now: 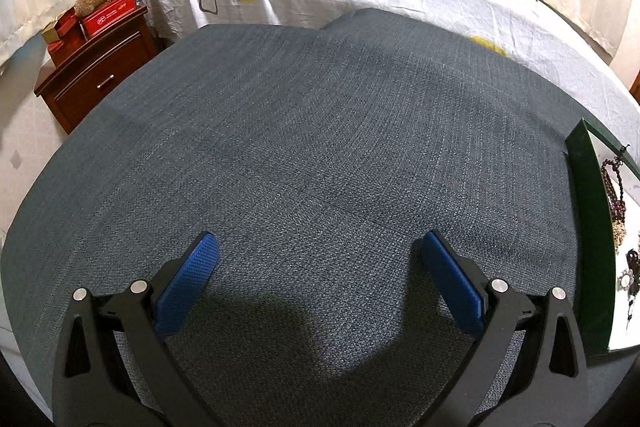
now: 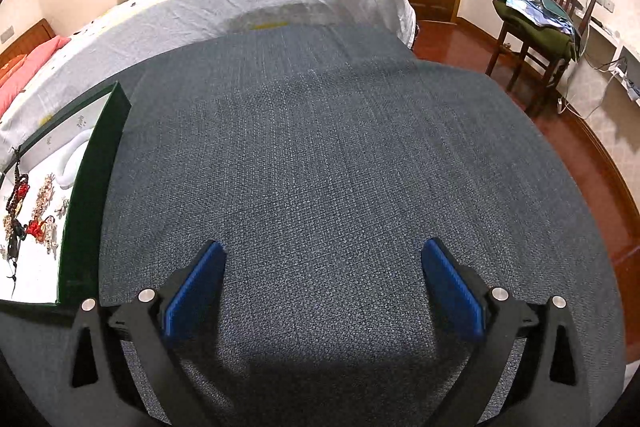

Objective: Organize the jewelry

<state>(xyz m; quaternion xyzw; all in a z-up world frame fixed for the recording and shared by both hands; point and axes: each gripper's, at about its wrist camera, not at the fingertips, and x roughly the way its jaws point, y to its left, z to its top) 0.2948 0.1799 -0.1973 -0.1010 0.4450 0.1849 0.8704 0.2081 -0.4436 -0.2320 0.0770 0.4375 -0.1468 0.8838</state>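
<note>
A: Tongs first, left wrist. We see the left gripper (image 1: 320, 251) spread wide, blue pads (image 1: 188, 285) holding nothing, over grey cloth (image 1: 312, 131). Green tray (image 1: 592, 235) sits off its right finger, jewelry (image 1: 618, 215) inside.

B: Right wrist, we get the right gripper (image 2: 322, 259) equally wide, empty. Tray wall (image 2: 90, 195) just beside its left finger; beads (image 2: 30, 211) on the white lining. Bed (image 2: 256, 3) ahead.

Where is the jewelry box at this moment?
The green jewelry box sits on the gray cloth, at the left edge of the right wrist view and the right edge of the left wrist view, between both grippers.
</note>
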